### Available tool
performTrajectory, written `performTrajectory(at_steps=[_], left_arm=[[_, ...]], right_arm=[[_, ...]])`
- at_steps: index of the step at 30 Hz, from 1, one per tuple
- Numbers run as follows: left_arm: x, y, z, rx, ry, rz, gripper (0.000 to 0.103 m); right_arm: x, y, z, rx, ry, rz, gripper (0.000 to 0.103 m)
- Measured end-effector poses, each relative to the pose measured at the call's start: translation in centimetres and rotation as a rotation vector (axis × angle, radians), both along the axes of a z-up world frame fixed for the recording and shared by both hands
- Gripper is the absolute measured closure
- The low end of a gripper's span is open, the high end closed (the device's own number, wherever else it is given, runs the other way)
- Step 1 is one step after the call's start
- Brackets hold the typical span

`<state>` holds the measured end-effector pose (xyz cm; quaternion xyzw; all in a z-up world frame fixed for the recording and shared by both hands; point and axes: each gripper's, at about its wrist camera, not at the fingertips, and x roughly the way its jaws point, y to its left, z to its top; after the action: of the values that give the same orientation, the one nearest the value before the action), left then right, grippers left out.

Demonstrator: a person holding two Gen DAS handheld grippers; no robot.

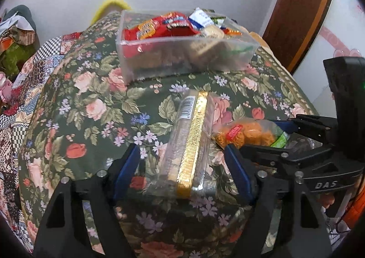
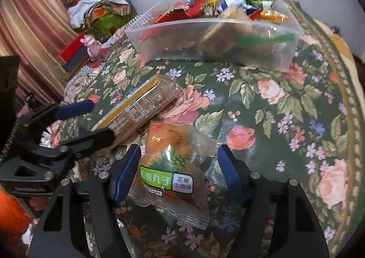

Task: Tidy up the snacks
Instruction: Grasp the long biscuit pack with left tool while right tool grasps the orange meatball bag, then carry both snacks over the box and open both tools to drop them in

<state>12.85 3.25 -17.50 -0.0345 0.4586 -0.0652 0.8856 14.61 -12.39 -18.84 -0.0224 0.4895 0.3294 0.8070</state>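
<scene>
A long clear cracker pack with a gold stripe (image 1: 191, 141) lies on the floral cloth (image 1: 91, 102); it also shows in the right wrist view (image 2: 139, 105). My left gripper (image 1: 182, 166) is open, its blue pads on either side of the pack's near end. Beside it lies a clear bag of orange snack balls with a green label (image 2: 173, 166), also seen in the left wrist view (image 1: 246, 134). My right gripper (image 2: 178, 166) is open around that bag. A clear plastic bin (image 1: 182, 52) full of snack packets stands at the back; it also shows in the right wrist view (image 2: 216, 36).
The table's edge curves down on the left, with patchwork cloth (image 1: 20, 98) below. A pile of clothes and boxes (image 2: 95, 14) lies beyond the table's left side. A wooden door frame (image 1: 303, 14) stands at the right. The wall is close behind the bin.
</scene>
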Motion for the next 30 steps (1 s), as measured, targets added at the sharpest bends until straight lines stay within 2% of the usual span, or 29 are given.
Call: performTrajectory(at_steps=[1, 4, 7, 10, 15, 20, 30], left_arm=[[0.3, -0.1, -0.3, 0.002, 0.005, -0.003, 0.03], [1.2, -0.5, -1.2, 0.015, 0.013, -0.016, 0.037], [2.1, -1.0, -2.3, 0.023, 0.033, -0.027, 0.045], [2.4, -1.4, -2.5, 0.047, -0.001, -0.028, 0.049], [2.8, -1.6, -2.5, 0.036, -0.026, -0.036, 0.063], [2.5, -1.4, -1.6, 0.03, -0.038, -0.027, 0.067], [2.2, -0.9, 2.4, 0.018, -0.131, 0.003, 0.068]], right_arm=[[0.0, -0.1, 0.0, 0.006, 0.004, 0.003, 0.04], [0.1, -0.7, 0.1, 0.018, 0.0, 0.006, 0.056], [0.3, -1.7, 0.4, 0.02, -0.013, -0.015, 0.056], [0.3, -2.7, 0.7, -0.009, -0.058, -0.04, 0.057], [0.6, -4.1, 1.0, -0.02, -0.082, -0.072, 0.057], [1.2, -4.7, 1.7, -0.003, -0.091, -0.086, 0.057], [2.1, -4.2, 4.0, 0.038, -0.158, -0.1, 0.057]])
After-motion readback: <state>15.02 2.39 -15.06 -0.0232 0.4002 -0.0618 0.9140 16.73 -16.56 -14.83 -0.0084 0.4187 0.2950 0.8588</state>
